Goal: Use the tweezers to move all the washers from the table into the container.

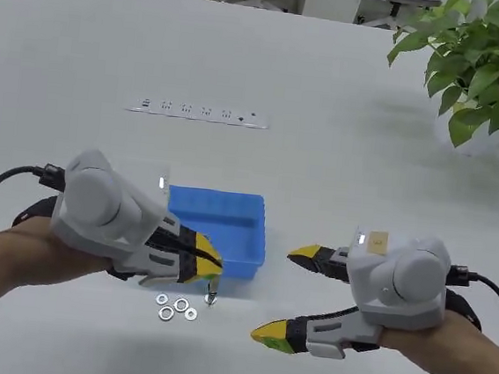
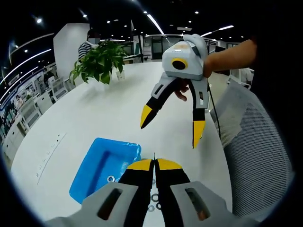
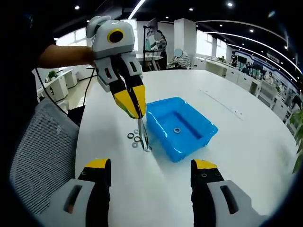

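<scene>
My left gripper is shut on thin metal tweezers that point down at the table just in front of the blue container. Several small washers lie on the table left of the tweezers' tip; whether the tip grips one I cannot tell. One washer lies inside the container. My right gripper hovers open to the right of the container with nothing between its jaws. In the left gripper view the shut left gripper faces the open right gripper.
A white power strip lies farther back on the table. A potted plant stands at the back right. A grey mesh chair is by the table's near edge.
</scene>
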Action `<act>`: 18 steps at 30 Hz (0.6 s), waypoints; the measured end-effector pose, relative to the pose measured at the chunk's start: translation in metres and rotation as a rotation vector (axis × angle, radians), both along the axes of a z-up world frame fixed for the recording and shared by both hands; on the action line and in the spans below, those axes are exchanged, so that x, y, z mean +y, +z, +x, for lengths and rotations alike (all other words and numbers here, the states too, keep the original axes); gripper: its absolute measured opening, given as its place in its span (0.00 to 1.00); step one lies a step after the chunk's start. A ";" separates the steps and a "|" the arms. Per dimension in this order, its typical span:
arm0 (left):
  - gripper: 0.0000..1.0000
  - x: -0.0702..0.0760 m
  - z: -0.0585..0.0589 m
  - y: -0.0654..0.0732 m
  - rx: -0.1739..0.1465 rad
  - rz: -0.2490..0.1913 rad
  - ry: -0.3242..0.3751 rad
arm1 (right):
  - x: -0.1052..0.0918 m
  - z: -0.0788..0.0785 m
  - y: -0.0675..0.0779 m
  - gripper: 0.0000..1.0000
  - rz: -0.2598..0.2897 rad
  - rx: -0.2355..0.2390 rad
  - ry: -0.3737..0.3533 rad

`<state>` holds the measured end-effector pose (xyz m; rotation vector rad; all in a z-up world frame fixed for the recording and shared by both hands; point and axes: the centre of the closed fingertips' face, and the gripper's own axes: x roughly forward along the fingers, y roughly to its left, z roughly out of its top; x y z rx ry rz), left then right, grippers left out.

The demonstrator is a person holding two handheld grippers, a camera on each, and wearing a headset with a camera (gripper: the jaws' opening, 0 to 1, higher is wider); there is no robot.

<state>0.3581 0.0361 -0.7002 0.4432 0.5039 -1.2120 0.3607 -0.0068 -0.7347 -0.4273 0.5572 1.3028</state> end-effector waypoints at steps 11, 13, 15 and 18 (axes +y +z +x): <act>0.06 0.002 0.006 -0.002 -0.001 -0.010 -0.007 | 0.003 -0.003 -0.005 0.68 -0.008 0.007 0.018; 0.06 0.002 0.005 -0.002 0.000 -0.008 -0.013 | 0.006 -0.004 -0.005 0.67 -0.001 0.004 0.031; 0.06 0.003 0.004 -0.002 0.000 -0.006 -0.022 | 0.009 -0.005 -0.005 0.66 0.002 -0.002 0.043; 0.06 0.004 0.003 -0.002 0.001 -0.002 -0.031 | 0.015 -0.007 -0.005 0.62 0.007 -0.010 0.067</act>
